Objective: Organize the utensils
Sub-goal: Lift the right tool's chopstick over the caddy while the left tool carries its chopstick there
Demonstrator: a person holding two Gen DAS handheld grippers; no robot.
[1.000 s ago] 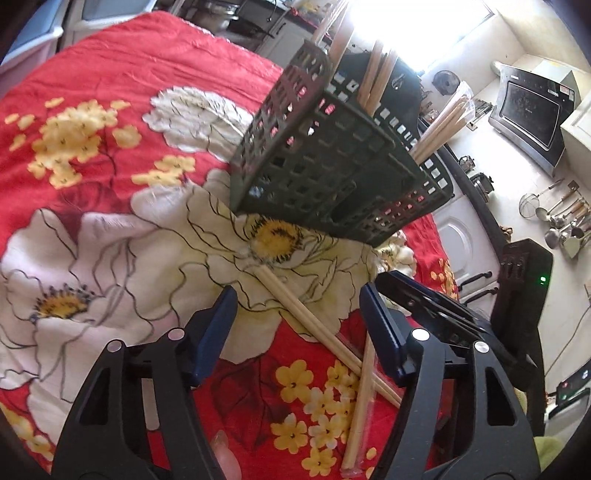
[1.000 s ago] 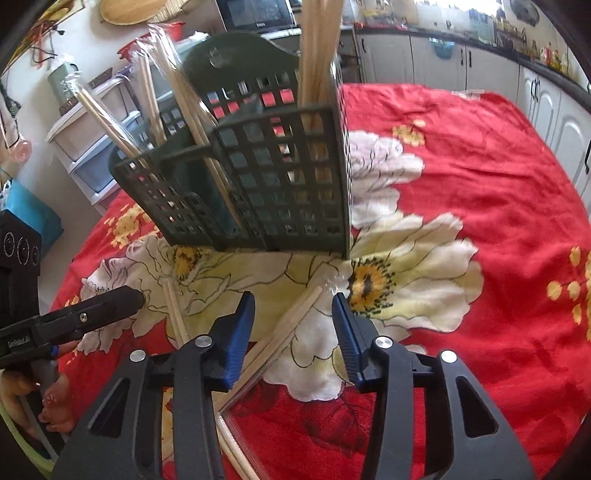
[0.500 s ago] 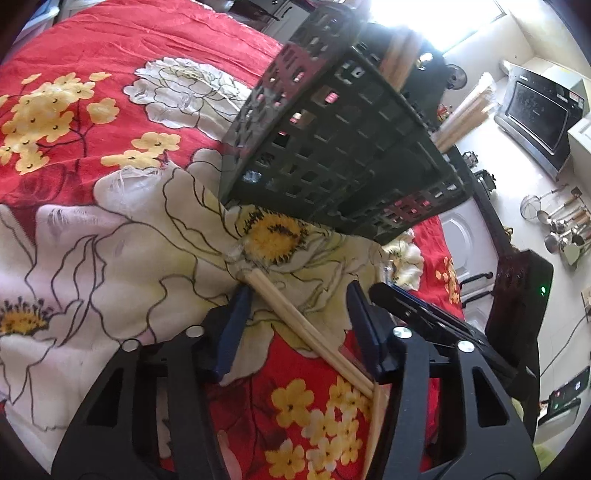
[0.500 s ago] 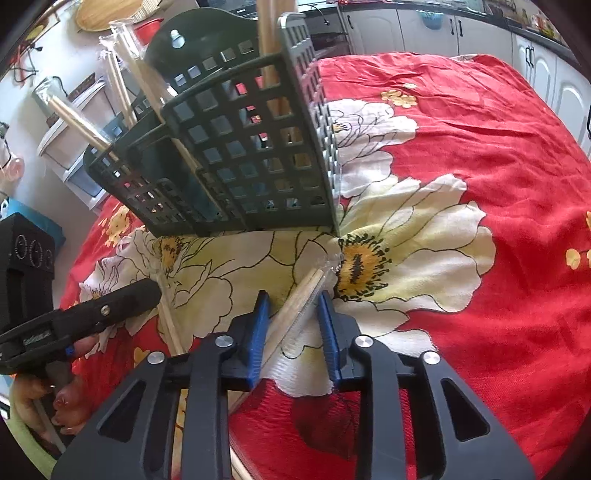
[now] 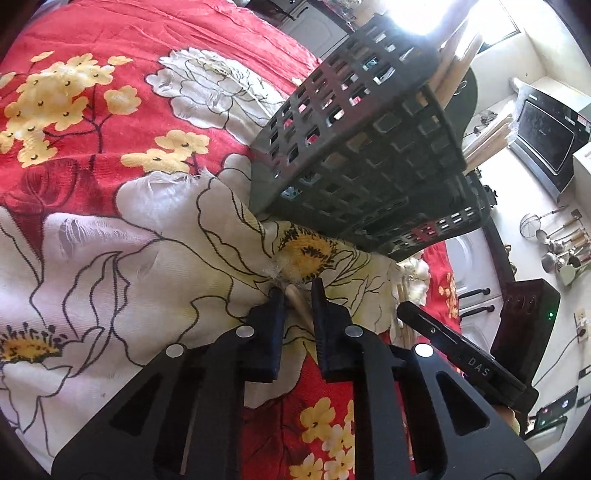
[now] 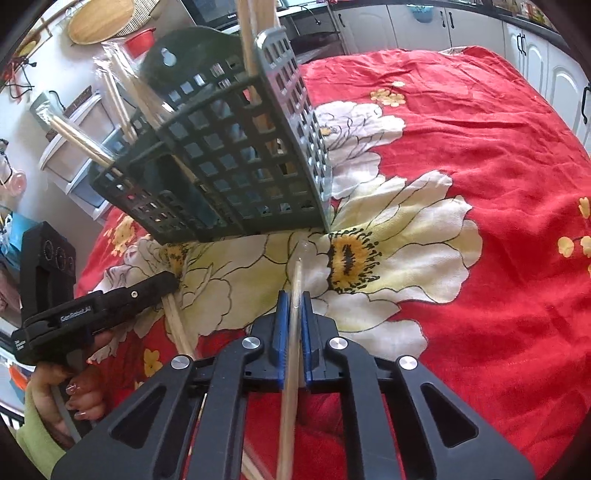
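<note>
Right gripper (image 6: 294, 295) clamped on wrapped chopsticks (image 6: 291, 354); left gripper (image 5: 297, 291) closing around chopstick pair (image 5: 295, 295), near dark lattice basket (image 5: 369, 147), floral-clothed surface (image 5: 110, 240)

Red cloth (image 6: 461, 122) with big white and yellow flowers covers desk, creased in places. White cabinet doors (image 6: 546, 62) with dark handles along far wall behind. Round wooden board (image 6: 99, 18) hangs high on wall, red pot (image 6: 140, 42) below it. Pale plastic drawer unit (image 6: 74, 155) stands beside desk. Black-fronted oven (image 5: 546, 133) on white counter. Metal ladles and strainer (image 5: 554, 240) hang on wall near it.
</note>
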